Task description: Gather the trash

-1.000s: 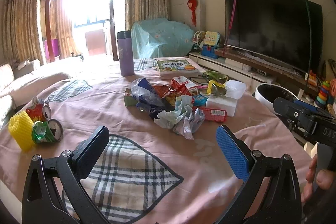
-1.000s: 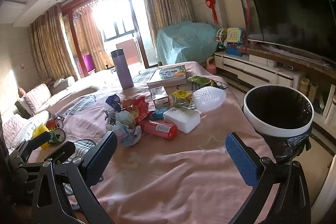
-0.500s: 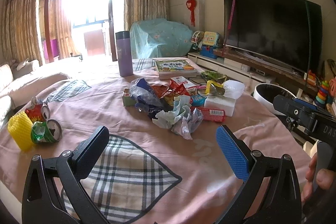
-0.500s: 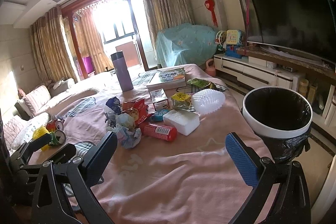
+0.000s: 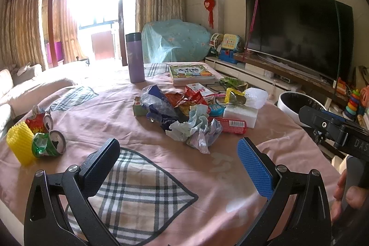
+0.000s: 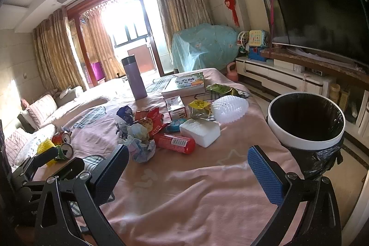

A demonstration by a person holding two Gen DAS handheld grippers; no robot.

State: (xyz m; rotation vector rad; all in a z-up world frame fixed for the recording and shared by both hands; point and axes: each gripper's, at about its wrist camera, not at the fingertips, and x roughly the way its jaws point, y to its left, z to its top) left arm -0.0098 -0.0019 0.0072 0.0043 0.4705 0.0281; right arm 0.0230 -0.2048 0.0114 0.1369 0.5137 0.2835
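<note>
A heap of trash lies mid-table on the pink cloth: crumpled paper (image 5: 196,130) (image 6: 140,142), snack wrappers (image 5: 182,100), a red tube (image 5: 233,125) (image 6: 175,142), a white foam block (image 5: 241,113) (image 6: 200,131) and a white foam net (image 6: 229,107). Two crushed cans (image 5: 49,142) and a yellow foam net (image 5: 19,142) sit at the left. A white bin with a black liner (image 6: 306,123) stands off the table's right edge. My left gripper (image 5: 178,165) and my right gripper (image 6: 188,166) are both open and empty, short of the heap.
A purple flask (image 5: 135,58) and a stack of books (image 5: 191,74) stand at the table's far side. A TV (image 5: 297,31) on a low cabinet with toys lines the right wall. A sofa (image 6: 41,107) is at the left.
Both views have shifted slightly; the trash heap sits a little farther and more to the left. Both grippers stay open and empty.
</note>
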